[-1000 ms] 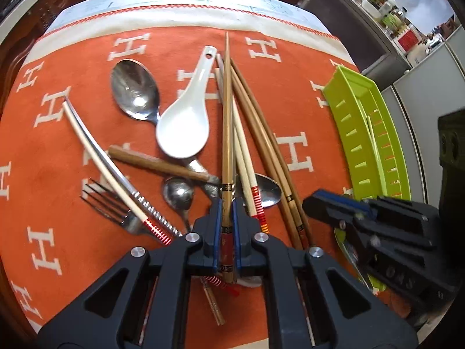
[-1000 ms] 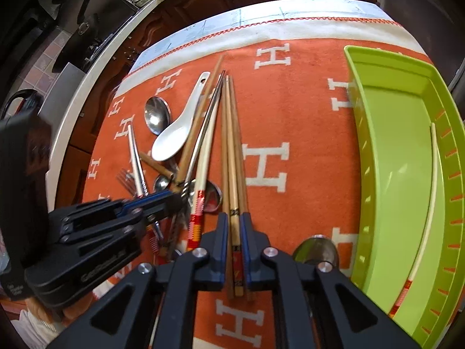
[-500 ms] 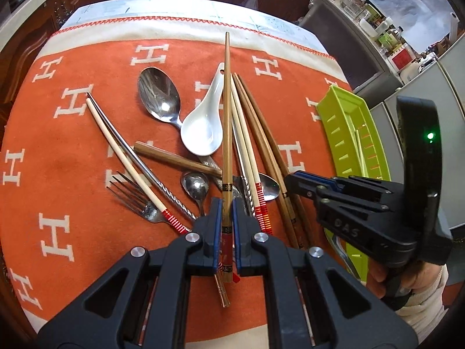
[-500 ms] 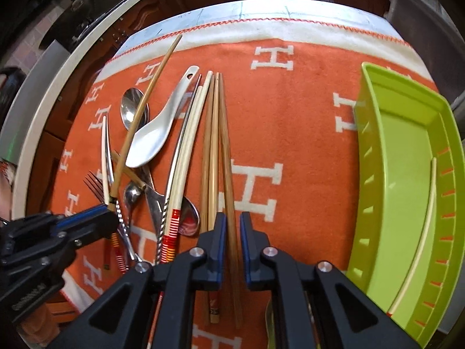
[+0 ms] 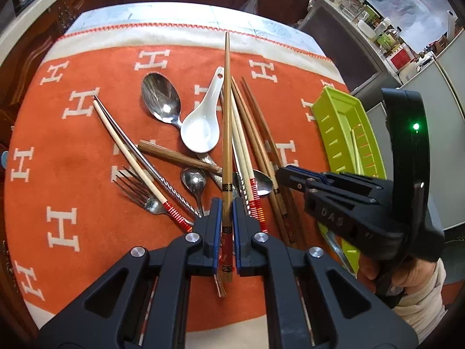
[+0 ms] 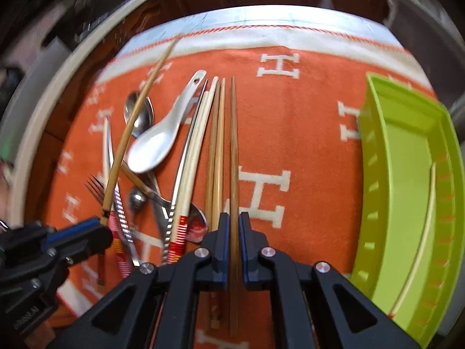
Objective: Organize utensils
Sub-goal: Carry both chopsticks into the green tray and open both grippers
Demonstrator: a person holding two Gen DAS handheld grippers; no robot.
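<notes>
My left gripper (image 5: pixel 226 203) is shut on a light brown chopstick (image 5: pixel 227 116) with a red and black end, lifted above the utensil pile. From the right wrist view that chopstick (image 6: pixel 130 133) slants up over the pile from the left gripper (image 6: pixel 101 232). My right gripper (image 6: pixel 234 218) is shut on a dark brown chopstick (image 6: pixel 234 145), which lies just right of two paler ones (image 6: pixel 216 151). The right gripper (image 5: pixel 279 173) shows in the left wrist view too, low beside the pile. A green tray (image 6: pixel 407 174) on the right holds one cream chopstick (image 6: pixel 427 218).
On the orange cloth (image 5: pixel 72 160) lie a white ceramic spoon (image 5: pixel 200 128), a large metal spoon (image 5: pixel 159 99), a fork (image 5: pixel 136 189), a small spoon (image 5: pixel 194 179) and several more chopsticks. A person's hand (image 5: pixel 407 276) holds the right gripper. Dark cabinets stand beyond the table's edge.
The left gripper has risen with its chopstick, so the pile looks farther below. The right gripper now grips only the dark chopstick, which sits a little apart from the two paler ones.
</notes>
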